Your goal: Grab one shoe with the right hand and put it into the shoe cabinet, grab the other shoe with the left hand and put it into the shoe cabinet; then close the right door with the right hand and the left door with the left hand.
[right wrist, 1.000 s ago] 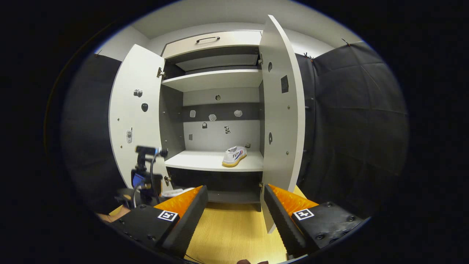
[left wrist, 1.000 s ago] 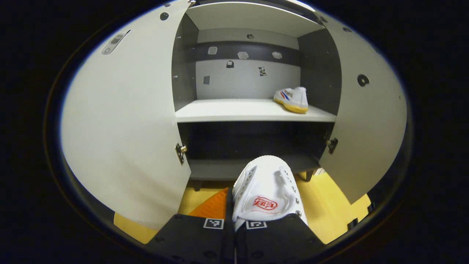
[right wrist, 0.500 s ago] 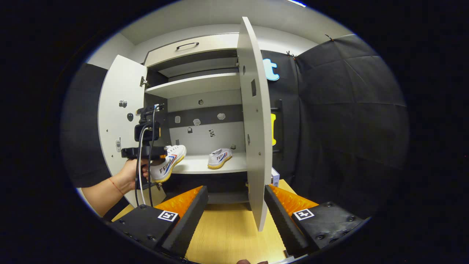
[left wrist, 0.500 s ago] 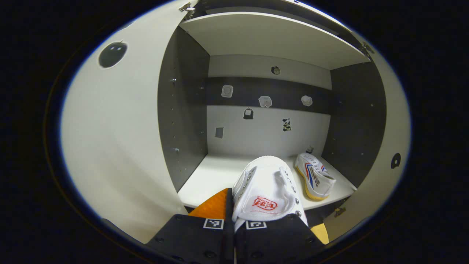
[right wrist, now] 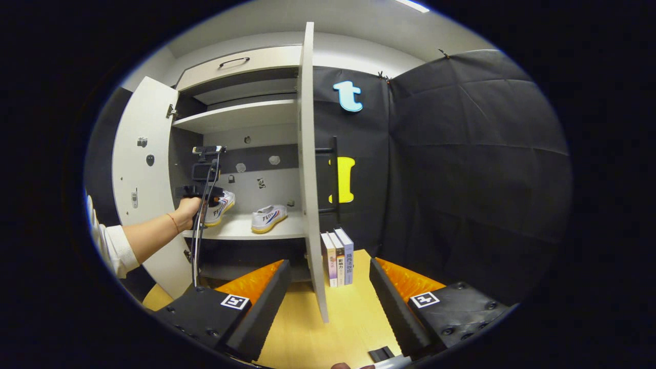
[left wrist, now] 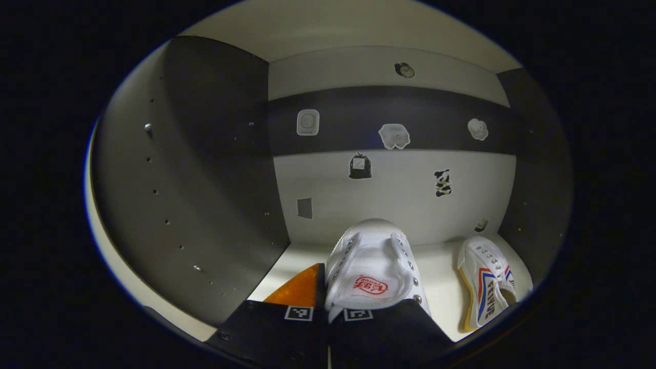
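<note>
One white canvas shoe with yellow sole (left wrist: 484,279) already lies on the grey cabinet's shelf (left wrist: 441,266). Left tool (left wrist: 328,312) clamps the second white shoe (left wrist: 371,266) above that shelf, unreleased. Right tool (right wrist: 330,292) gapes empty; both white doors (right wrist: 310,169) remain open.

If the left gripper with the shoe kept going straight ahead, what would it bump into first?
Probably the cabinet's back wall. The left gripper points the held shoe straight at it, above the shelf; the other shoe lies off to one side. Depth is hard to judge.
</note>
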A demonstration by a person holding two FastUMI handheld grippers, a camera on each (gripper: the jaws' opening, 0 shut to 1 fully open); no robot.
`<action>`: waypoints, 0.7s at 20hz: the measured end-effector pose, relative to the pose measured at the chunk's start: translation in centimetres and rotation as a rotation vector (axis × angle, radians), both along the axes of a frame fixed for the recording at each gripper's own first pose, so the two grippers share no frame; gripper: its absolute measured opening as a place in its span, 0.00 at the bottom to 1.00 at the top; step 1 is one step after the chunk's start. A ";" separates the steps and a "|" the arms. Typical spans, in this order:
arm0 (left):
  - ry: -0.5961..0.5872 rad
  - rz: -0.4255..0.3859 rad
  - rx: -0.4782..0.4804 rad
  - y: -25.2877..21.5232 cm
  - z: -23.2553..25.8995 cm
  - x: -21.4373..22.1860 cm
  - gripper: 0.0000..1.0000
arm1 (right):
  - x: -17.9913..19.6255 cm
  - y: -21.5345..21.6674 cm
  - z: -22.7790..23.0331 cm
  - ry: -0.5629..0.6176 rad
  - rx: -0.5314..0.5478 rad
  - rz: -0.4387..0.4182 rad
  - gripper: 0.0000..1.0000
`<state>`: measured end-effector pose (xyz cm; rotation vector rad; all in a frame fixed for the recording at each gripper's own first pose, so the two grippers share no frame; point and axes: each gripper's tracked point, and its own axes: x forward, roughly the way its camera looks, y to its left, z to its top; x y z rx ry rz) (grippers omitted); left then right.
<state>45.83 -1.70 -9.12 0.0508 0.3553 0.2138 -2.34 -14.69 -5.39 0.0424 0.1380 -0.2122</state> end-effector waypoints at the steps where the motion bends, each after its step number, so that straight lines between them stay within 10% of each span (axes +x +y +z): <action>1: 0.022 0.016 0.010 0.1 -0.9 0.7 0.07 | 0.0 -0.5 -0.1 0.004 -0.005 -0.012 0.98; 14: 0.214 0.033 0.020 0.1 -5.9 -0.1 0.20 | 0.8 -1.7 -0.2 0.006 0.007 -0.017 0.98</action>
